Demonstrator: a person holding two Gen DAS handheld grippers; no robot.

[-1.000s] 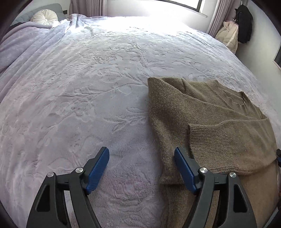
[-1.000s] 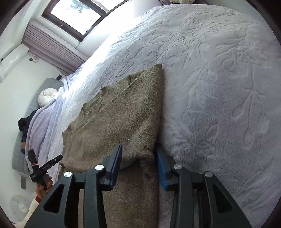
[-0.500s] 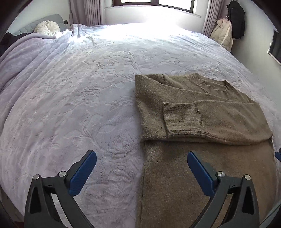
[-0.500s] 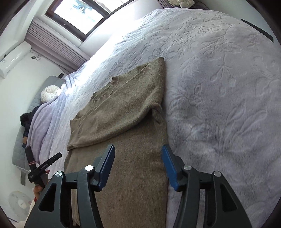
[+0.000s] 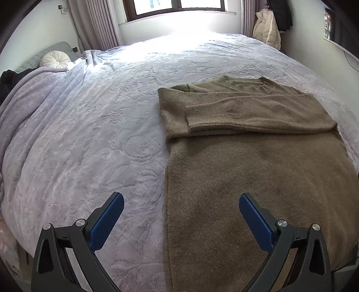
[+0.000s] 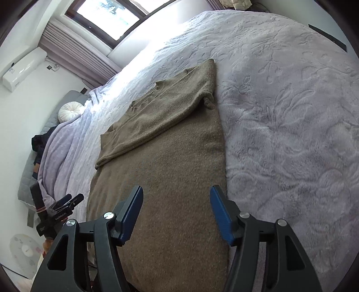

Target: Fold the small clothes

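Home bedroom: a wide bed (image 5: 94,139) under a lilac embossed blanket, round cushion (image 5: 56,61) at the headboard, curtained window (image 5: 177,6), wall air conditioner (image 6: 22,67).

Left wrist camera looked steeply down over the sweater's (image 5: 258,170) near left edge, facing the window (image 5: 179,6), close above the bed (image 5: 89,134). Right wrist camera looked from the near right edge, tilted toward the pillow (image 6: 70,111) corner. Both views shared the sweater, bed, pillow and window.
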